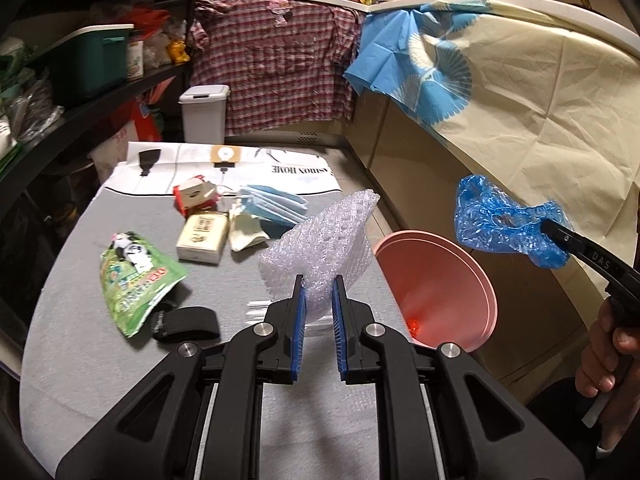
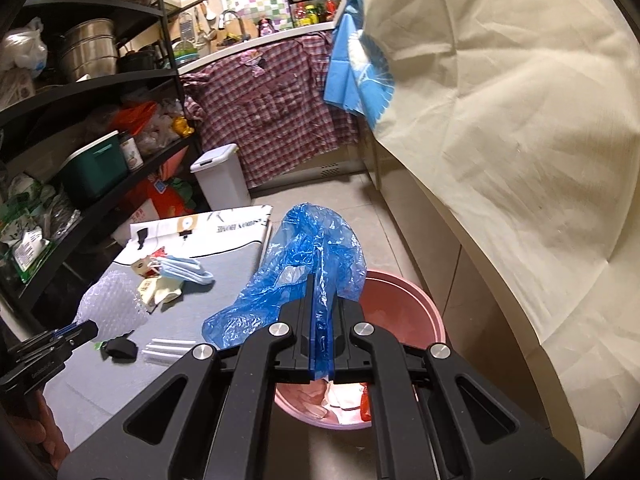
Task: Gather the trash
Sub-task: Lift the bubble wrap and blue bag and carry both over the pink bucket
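With bubble wrap (image 1: 320, 244) clamped by the left gripper (image 1: 319, 300) and a blue plastic cover (image 2: 308, 264) by the right gripper (image 2: 320, 308), a miss of the pink bin (image 2: 404, 300) was judged possible, both being light and springy.

From my left wrist view, the printed sheet (image 1: 224, 168) at the far end of the table carries a bold headline I see upside down; only "HOME" is clear to me, and the word before it I cannot make out. The same line appears on that sheet in the right wrist view but is too small to read. The finger of the right gripper (image 1: 550, 229) shows pale letters "DAS". The green snack bag (image 1: 134, 276) has red and white lettering, not legible. The small cream box (image 1: 202, 236) bears a square code and fine print, unreadable.
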### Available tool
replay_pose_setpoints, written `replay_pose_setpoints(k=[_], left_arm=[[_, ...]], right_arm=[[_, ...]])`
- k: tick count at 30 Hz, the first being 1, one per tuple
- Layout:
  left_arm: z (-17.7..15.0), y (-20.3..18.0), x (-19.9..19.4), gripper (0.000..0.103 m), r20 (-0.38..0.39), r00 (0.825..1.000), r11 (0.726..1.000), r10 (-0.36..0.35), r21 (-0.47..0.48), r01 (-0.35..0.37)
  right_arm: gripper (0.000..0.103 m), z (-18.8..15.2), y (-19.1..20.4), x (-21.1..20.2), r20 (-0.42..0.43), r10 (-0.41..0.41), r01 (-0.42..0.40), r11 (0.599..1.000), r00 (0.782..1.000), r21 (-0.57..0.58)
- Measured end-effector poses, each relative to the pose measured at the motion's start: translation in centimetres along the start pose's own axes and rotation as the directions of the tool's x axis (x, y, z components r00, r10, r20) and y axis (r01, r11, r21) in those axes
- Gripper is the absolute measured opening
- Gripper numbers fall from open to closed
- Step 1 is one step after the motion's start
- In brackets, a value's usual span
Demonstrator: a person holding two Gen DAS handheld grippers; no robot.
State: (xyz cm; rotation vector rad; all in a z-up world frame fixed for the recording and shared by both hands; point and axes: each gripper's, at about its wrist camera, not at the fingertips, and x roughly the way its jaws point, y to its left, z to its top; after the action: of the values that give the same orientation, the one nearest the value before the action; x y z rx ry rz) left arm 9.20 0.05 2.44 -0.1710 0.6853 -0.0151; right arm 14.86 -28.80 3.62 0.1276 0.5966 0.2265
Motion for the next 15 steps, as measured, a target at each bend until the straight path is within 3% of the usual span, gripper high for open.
replay_pose_setpoints(k=[5,15], left_arm=[[0.2,-1.2,1.5,0.013,-0.015,1.0,1.0,-0.019,0.013,0.019],[0.4,-4.3,4.3,0.013,-0.048,0.996,0.996,-0.07,0.049,0.072]], right_arm=[[0.004,-0.2,-0.6,0.9,0.0,-0.048,0.048,0.999,0.999,-0.019],[0.004,-0.1,-1.6,2.5,-0.02,-0.07,0.07,0.998,0.997,0.003]])
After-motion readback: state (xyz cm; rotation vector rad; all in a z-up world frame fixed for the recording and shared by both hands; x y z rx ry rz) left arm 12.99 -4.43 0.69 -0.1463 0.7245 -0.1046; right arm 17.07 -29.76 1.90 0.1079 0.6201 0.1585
